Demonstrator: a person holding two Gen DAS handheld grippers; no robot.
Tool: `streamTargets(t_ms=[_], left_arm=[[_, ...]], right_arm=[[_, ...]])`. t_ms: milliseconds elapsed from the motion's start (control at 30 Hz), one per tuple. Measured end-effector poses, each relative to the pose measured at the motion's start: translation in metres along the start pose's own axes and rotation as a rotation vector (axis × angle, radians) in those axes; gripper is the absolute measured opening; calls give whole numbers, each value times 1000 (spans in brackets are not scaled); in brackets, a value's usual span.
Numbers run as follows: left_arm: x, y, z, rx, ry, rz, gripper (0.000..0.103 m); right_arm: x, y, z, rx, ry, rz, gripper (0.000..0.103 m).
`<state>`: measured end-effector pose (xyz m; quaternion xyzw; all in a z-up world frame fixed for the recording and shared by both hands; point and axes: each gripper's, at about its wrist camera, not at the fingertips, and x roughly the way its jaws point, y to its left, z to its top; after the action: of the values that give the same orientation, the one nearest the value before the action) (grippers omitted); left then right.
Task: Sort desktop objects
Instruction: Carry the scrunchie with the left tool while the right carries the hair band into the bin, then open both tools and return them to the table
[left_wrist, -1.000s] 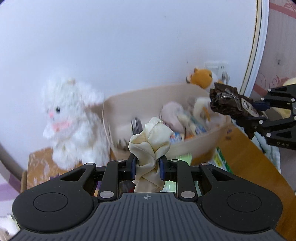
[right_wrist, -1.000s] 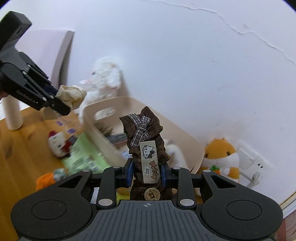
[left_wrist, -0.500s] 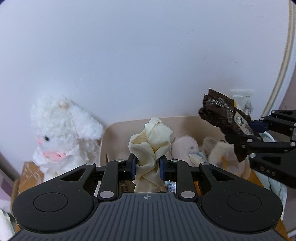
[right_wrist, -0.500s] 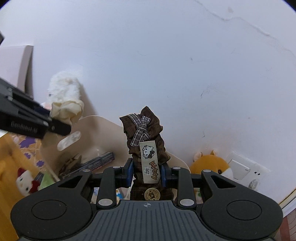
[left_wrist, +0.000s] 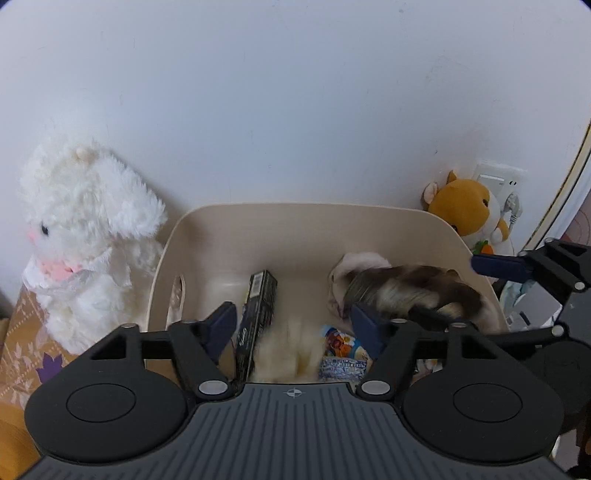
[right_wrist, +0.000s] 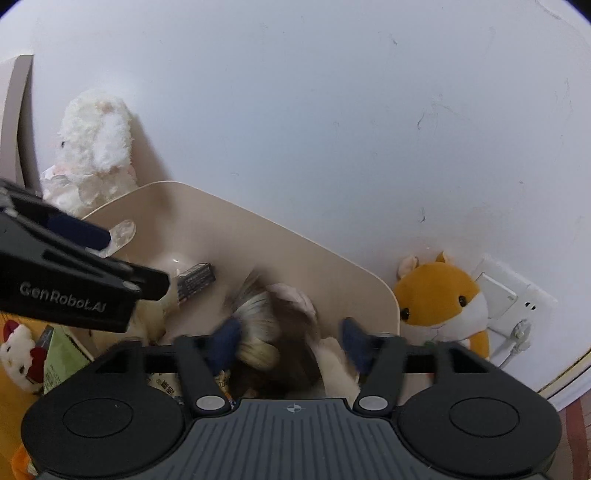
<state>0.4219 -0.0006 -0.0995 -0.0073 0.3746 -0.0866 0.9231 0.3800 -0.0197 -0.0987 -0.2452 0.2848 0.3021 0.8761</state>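
A beige storage bin (left_wrist: 295, 225) stands against the wall and holds several items. My left gripper (left_wrist: 295, 325) is open above its front. The cream scrunchie (left_wrist: 286, 354) shows blurred below it, inside the bin. My right gripper (right_wrist: 291, 343) is open above the bin's right part (right_wrist: 258, 229). The brown scrunchie (right_wrist: 280, 347) is a blur between its fingers, free of them. It also shows in the left wrist view (left_wrist: 413, 290), over a pale pink item. A black box (left_wrist: 258, 314) leans in the bin.
A white plush rabbit (left_wrist: 81, 236) stands left of the bin. An orange hamster plush (left_wrist: 465, 210) sits to its right by a wall socket (right_wrist: 506, 295). A small Hello Kitty toy (right_wrist: 20, 350) and a green packet (right_wrist: 61, 363) lie on the wooden desk.
Both grippers moved over the bin and opened. The cream scrunchie left the left gripper and the brown scrunchie left the right gripper, both dropping into the bin.
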Motion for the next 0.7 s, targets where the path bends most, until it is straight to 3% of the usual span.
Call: streamTargets(t_ms=[167, 233, 500, 700], left_arm=[[-5, 2, -2, 8, 7, 3, 75], [-8, 7, -4, 4, 9, 8, 75], [-25, 22, -14, -2, 10, 15, 75], [-44, 46, -29, 36, 31, 25, 76]], right_arm=[[-12, 2, -5, -21, -14, 12, 85], [-20, 2, -7, -24, -36, 12, 98], [-50, 5, -21, -7, -75, 37, 103], [-66, 5, -42, 56, -51, 71, 103]])
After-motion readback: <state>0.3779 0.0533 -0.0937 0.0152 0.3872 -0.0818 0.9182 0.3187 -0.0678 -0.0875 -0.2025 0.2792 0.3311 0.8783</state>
